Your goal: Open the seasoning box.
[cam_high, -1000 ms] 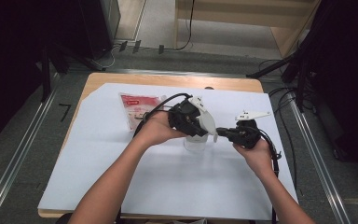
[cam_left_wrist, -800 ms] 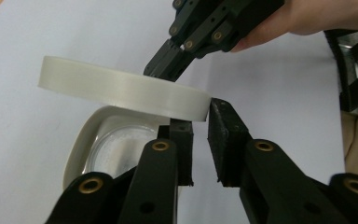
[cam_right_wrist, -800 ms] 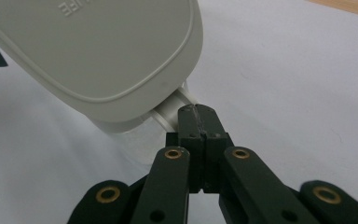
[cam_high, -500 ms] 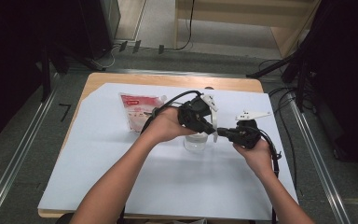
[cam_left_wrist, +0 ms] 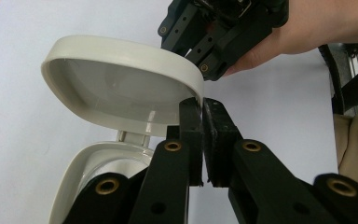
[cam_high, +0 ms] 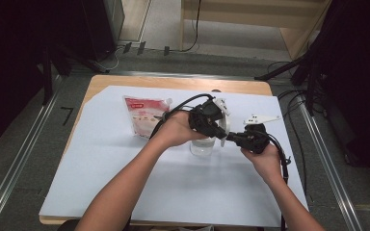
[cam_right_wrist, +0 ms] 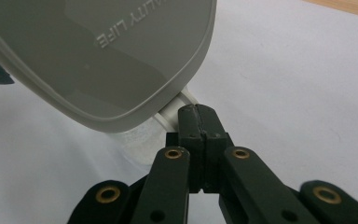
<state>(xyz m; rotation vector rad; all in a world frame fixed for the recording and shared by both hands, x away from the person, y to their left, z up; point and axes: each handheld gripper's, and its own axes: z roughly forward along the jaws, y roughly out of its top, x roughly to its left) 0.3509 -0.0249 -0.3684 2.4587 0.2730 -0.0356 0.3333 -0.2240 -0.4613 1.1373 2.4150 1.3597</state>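
Hinged lid (cam_left_wrist: 121,77) lifted open on the clear jar (cam_high: 203,146), mid-table.

Left gripper (cam_left_wrist: 202,109) pinches the lid's rim; right gripper (cam_right_wrist: 196,116), jaws together, presses by the hinge. Red pouch (cam_high: 144,115) lies far-left, probably for pouring next.

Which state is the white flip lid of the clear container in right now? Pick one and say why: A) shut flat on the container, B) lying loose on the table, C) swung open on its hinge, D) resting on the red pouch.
C: in the left gripper view the lid stands raised on its hinge above the container's rim, its inner face showing.
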